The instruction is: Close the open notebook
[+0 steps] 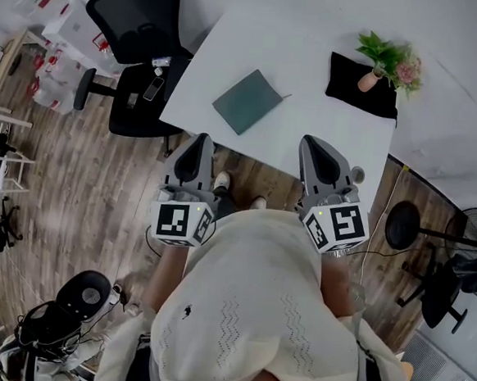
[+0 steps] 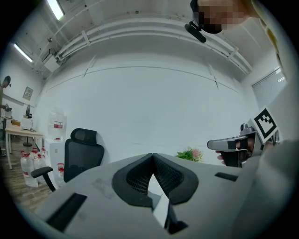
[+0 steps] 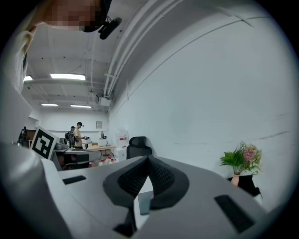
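A dark teal notebook (image 1: 246, 101) lies flat on the white table (image 1: 326, 127) with its cover up and no pages showing. Both grippers are held level at the table's near edge, short of the notebook and apart from it. My left gripper (image 1: 202, 138) is shut with nothing in it; in its own view the tips meet (image 2: 152, 156) over bare table. My right gripper (image 1: 311, 141) is shut and empty too, its tips touching (image 3: 148, 158), and a sliver of the notebook (image 3: 144, 201) shows below them. The right gripper (image 2: 230, 144) also shows in the left gripper view.
A black office chair (image 1: 133, 19) stands at the table's far left corner. A black cloth (image 1: 357, 88) with a vase of flowers (image 1: 388, 62) lies at the table's far right. Water bottles (image 1: 52, 72) crowd the floor at left, a fan stand (image 1: 432, 238) at right. A person (image 3: 76, 135) stands far off.
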The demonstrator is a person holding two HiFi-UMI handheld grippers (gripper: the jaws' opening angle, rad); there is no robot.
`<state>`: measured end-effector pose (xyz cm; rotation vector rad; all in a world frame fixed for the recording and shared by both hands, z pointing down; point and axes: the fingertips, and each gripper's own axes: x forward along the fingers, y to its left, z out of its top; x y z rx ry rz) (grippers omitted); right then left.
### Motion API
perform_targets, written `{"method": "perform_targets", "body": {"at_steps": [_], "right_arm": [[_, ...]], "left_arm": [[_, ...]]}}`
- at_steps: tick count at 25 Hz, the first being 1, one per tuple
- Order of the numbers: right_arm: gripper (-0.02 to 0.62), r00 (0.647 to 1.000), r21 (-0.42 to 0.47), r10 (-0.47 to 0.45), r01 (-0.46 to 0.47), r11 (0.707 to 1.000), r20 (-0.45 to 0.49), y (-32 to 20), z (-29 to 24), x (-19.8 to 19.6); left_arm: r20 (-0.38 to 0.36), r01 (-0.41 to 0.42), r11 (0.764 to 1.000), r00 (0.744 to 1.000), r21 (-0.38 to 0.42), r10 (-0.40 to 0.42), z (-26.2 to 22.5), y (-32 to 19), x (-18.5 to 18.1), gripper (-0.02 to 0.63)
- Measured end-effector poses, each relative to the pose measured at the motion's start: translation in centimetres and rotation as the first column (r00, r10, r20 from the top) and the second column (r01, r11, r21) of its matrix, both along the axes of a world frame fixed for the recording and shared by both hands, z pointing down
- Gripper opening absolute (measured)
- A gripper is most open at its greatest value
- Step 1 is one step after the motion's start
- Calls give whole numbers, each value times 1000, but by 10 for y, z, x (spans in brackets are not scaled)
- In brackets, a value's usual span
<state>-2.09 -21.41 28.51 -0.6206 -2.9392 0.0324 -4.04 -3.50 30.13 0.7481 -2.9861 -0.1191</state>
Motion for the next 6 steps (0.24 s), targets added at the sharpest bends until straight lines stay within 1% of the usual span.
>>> {"method": "perform_targets", "body": {"at_steps": [6], "right_arm": [[1,1000,7,-14,14,1000,-1,4,1,-2]], "left_arm": [[-4,7,1000,1000,4,-7,1,3,-3,12]]}}
